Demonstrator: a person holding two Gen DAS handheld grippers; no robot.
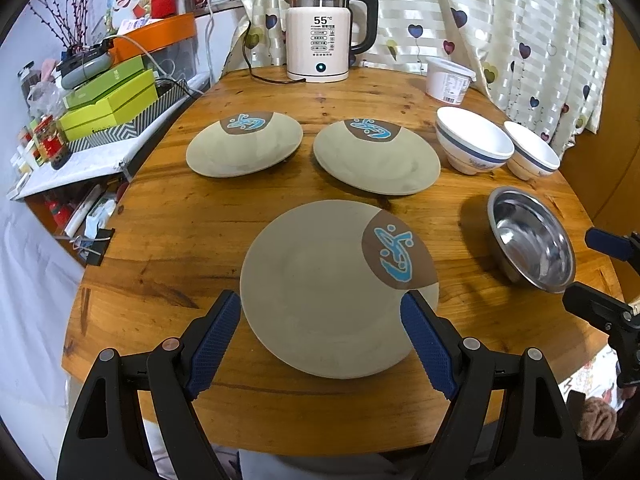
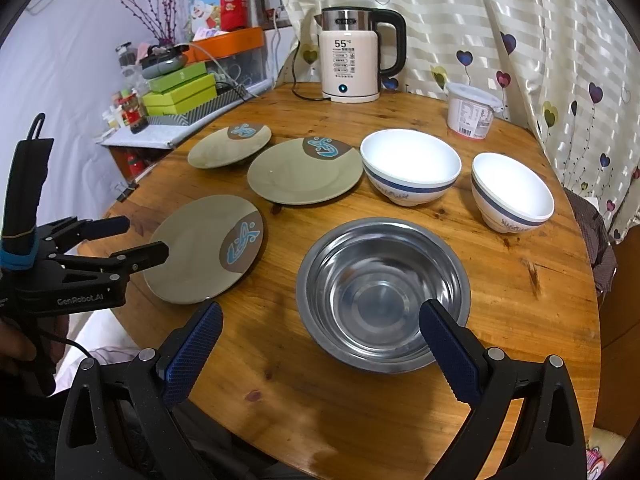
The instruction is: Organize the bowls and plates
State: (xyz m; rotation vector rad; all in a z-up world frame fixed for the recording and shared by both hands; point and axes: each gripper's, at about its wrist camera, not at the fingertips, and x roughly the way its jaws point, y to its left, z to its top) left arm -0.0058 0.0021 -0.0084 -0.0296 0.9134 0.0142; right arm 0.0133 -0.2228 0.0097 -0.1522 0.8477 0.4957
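Note:
Three beige plates with a brown and blue motif lie on the round wooden table point(image 1: 168, 216): a near plate point(image 1: 320, 292), a far left plate point(image 1: 244, 144) and a far middle plate point(image 1: 376, 160). Two white bowls with a blue band point(image 1: 472, 144) point(image 1: 532, 156) stand at the right, and a steel bowl point(image 1: 532, 240) is nearer. My left gripper point(image 1: 320, 316) is open, its fingers on either side of the near plate's front part. My right gripper point(image 2: 320, 328) is open just before the steel bowl point(image 2: 380, 292). The near plate point(image 2: 200, 248) and the left gripper point(image 2: 136, 240) also show in the right wrist view.
An electric kettle point(image 1: 320, 36) with its cord stands at the table's far edge, and a white plastic tub point(image 1: 448, 80) is to its right. A side shelf with green boxes point(image 1: 108, 100) and small items stands to the left. A curtain point(image 1: 500, 20) hangs behind.

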